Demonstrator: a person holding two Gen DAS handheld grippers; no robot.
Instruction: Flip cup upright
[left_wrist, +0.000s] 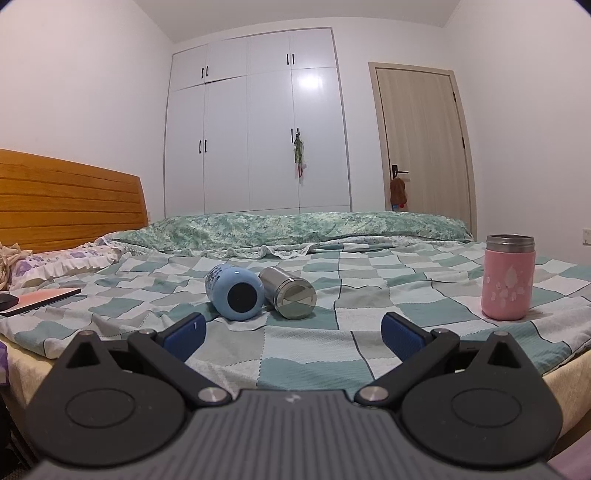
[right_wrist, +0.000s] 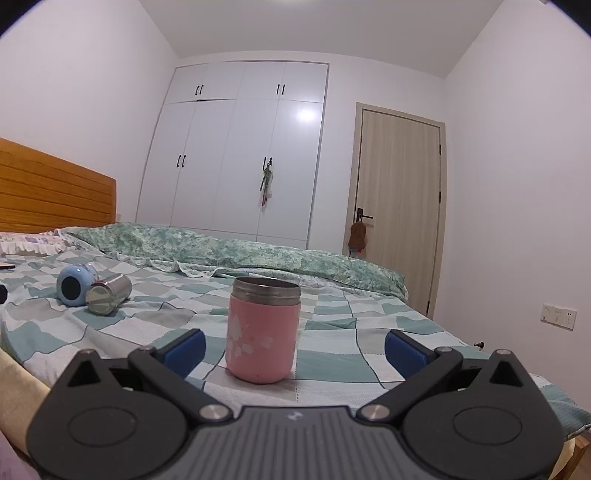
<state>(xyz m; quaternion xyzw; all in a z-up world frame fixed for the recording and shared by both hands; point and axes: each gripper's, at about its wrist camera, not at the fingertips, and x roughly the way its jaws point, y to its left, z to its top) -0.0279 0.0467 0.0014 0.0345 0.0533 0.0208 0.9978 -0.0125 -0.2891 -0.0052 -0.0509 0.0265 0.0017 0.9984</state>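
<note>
A pink cup (right_wrist: 263, 332) with a steel rim stands upright on the checked bed sheet, just beyond my right gripper (right_wrist: 294, 347), which is open and empty. It also shows at the right in the left wrist view (left_wrist: 508, 277). A light blue cup (left_wrist: 235, 291) lies on its side, base toward me, touching a steel cup (left_wrist: 288, 297) that also lies on its side. My left gripper (left_wrist: 293, 330) is open and empty, a short way in front of these two. Both lying cups show at the left in the right wrist view, blue (right_wrist: 75, 284) and steel (right_wrist: 108, 294).
A green patterned quilt (left_wrist: 295, 230) is bunched along the far side of the bed. A pillow (left_wrist: 62, 264) and a flat pink book (left_wrist: 40, 299) lie at the left by the wooden headboard (left_wrist: 66, 199). White wardrobe (left_wrist: 258, 129) and door (left_wrist: 421, 147) stand behind.
</note>
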